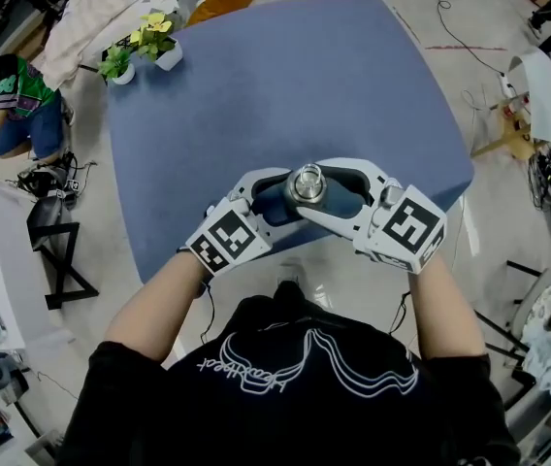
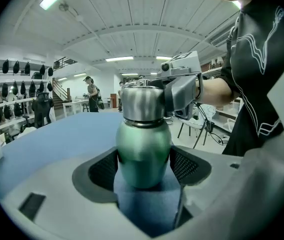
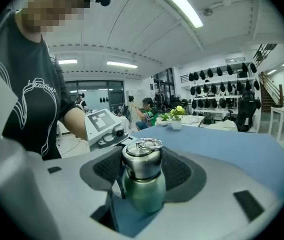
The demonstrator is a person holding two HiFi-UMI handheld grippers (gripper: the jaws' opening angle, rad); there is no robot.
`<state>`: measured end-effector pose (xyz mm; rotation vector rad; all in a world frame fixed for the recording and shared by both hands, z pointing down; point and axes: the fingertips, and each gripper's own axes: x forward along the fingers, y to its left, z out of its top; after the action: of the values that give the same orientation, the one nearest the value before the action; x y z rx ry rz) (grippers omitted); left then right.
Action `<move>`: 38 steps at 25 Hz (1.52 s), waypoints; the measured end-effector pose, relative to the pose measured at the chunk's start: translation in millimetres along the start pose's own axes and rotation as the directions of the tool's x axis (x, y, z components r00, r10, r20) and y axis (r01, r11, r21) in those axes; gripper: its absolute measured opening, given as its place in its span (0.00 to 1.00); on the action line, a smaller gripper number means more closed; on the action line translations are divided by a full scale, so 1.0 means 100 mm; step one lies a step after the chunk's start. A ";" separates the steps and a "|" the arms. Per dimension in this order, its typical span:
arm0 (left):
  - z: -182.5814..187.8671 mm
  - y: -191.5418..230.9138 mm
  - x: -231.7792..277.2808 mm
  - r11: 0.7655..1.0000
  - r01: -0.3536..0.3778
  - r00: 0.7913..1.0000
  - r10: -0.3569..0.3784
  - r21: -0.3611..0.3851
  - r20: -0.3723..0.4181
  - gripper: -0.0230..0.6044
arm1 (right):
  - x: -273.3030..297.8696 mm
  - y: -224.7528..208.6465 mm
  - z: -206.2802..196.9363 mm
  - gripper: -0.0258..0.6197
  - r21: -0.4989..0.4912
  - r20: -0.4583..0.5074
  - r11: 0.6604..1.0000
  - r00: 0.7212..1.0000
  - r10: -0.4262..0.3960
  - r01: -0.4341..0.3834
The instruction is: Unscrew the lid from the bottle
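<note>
Nothing looks unscrewed yet: the steel lid [image 3: 141,159] sits square on the neck of the green bottle [image 2: 143,144], with no gap that I can make out, so the whole turning job seems left to you. Your left claw [image 2: 144,166] clamps the bottle's belly between its pads. Your right claw [image 3: 142,170] stands fairly wide yet grips the lid, pads against its sides, just above the left claw's hold.
</note>
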<state>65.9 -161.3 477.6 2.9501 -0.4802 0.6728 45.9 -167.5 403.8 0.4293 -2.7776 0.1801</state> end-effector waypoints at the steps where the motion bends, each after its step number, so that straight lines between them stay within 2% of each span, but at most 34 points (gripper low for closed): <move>1: 0.00 0.00 0.00 1.000 0.011 1.000 -0.011 0.006 -0.001 0.55 | 0.00 0.00 0.00 0.43 -0.006 -0.003 1.000 1.000 0.029 -0.029; 7: 0.00 -0.01 -0.02 0.996 0.083 0.997 -0.083 0.040 -0.004 0.55 | 0.02 0.02 0.03 0.43 -0.029 -0.024 0.983 0.983 0.182 -0.183; 12: -0.01 0.01 -0.02 0.988 0.144 0.990 -0.144 0.061 -0.011 0.55 | 0.03 0.03 0.01 0.43 -0.095 -0.061 0.952 0.956 0.287 -0.292; 18: 0.01 0.00 -0.03 0.968 0.237 0.972 -0.236 0.081 -0.013 0.55 | 0.02 0.05 0.03 0.43 -0.085 -0.051 0.919 0.923 0.382 -0.386; 24: 0.01 0.00 0.00 0.956 0.275 0.961 -0.274 0.100 -0.020 0.55 | 0.01 0.04 0.02 0.43 -0.101 -0.084 0.882 0.887 0.454 -0.461; 28: -0.01 0.01 0.00 0.960 0.263 0.965 -0.263 0.092 -0.015 0.55 | 0.03 0.05 0.01 0.43 -0.107 -0.094 0.881 0.887 0.452 -0.460; 31: -0.01 0.01 0.00 0.963 0.254 0.967 -0.253 0.086 -0.015 0.55 | 0.03 0.02 0.00 0.44 -0.094 -0.086 0.901 0.905 0.416 -0.423; 33: -0.01 0.01 -0.01 0.967 0.242 0.970 -0.242 0.078 -0.013 0.55 | 0.02 -0.01 0.02 0.49 -0.079 -0.061 0.924 0.927 0.370 -0.374; 38: -0.01 0.01 0.00 0.982 0.185 0.983 -0.185 0.047 0.004 0.55 | 0.00 -0.05 0.05 0.52 -0.060 0.020 0.980 0.982 0.189 -0.188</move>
<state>65.3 -161.9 478.1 2.9921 -0.1892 0.6581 46.1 -172.9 399.4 0.1542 -2.8389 0.1383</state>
